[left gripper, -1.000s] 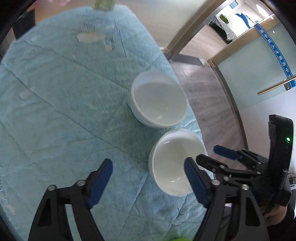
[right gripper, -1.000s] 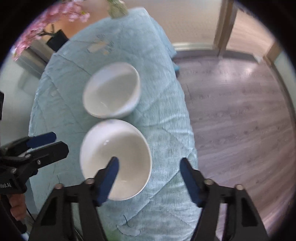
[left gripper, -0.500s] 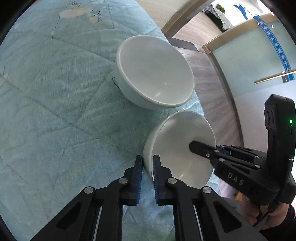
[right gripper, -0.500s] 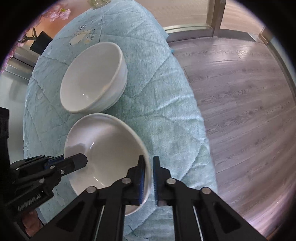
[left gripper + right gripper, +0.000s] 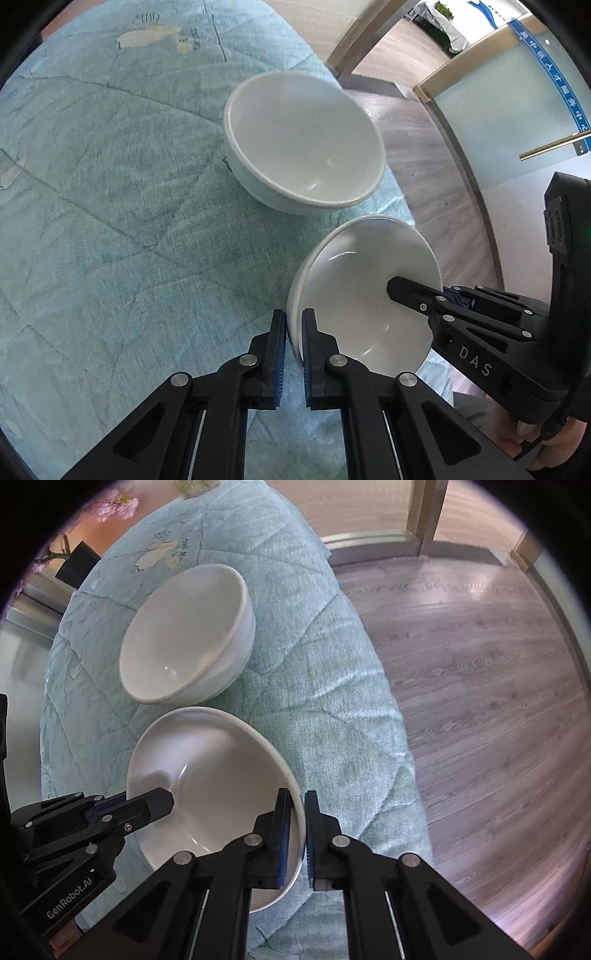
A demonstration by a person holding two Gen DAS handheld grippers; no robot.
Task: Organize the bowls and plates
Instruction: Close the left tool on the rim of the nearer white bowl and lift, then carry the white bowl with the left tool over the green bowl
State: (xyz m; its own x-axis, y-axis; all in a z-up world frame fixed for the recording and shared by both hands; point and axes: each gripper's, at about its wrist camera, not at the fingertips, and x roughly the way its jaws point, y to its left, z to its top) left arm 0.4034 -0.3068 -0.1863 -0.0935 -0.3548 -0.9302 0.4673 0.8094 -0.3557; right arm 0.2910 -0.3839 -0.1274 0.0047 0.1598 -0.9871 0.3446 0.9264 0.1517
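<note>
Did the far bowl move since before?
Cannot tell. The far bowl sits by the same quilt seam; it only looks bigger because the cameras dropped closer.

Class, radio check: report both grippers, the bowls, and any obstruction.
Left gripper and right gripper shut on near white ceramic bowl's opposite rims. Second white bowl close behind on teal quilted cloth. Nothing else near.
</note>
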